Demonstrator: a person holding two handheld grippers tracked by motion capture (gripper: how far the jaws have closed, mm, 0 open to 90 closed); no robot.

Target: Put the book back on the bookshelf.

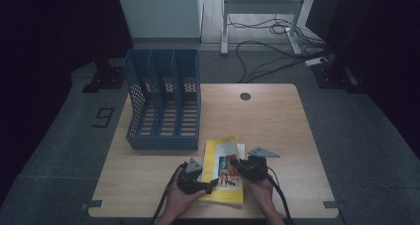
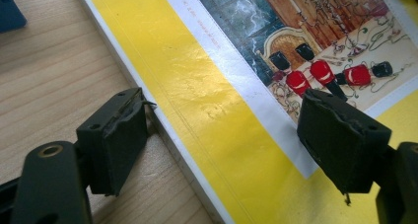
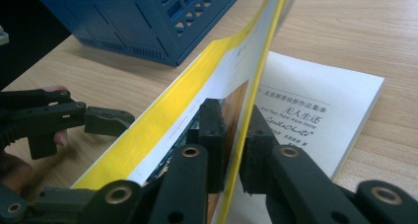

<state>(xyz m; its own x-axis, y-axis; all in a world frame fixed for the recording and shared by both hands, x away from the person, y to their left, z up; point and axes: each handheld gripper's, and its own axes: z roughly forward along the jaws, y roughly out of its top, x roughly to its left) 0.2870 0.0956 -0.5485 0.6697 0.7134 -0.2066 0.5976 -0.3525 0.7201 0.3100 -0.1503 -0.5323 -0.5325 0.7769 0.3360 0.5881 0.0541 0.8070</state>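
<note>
High view: above the near edge, looking forward and down over the whole table [image 1: 277,116]. Left gripper view: close, looking down onto the yellow book [image 2: 207,115]. Right gripper view: close and low, facing the blue file rack [image 3: 148,17]. All three share the book.

Yellow paperback book [image 1: 224,173] lies flat near the table's front edge, illustrated front cover [image 3: 231,86] lifted open, white title page exposed.
</note>
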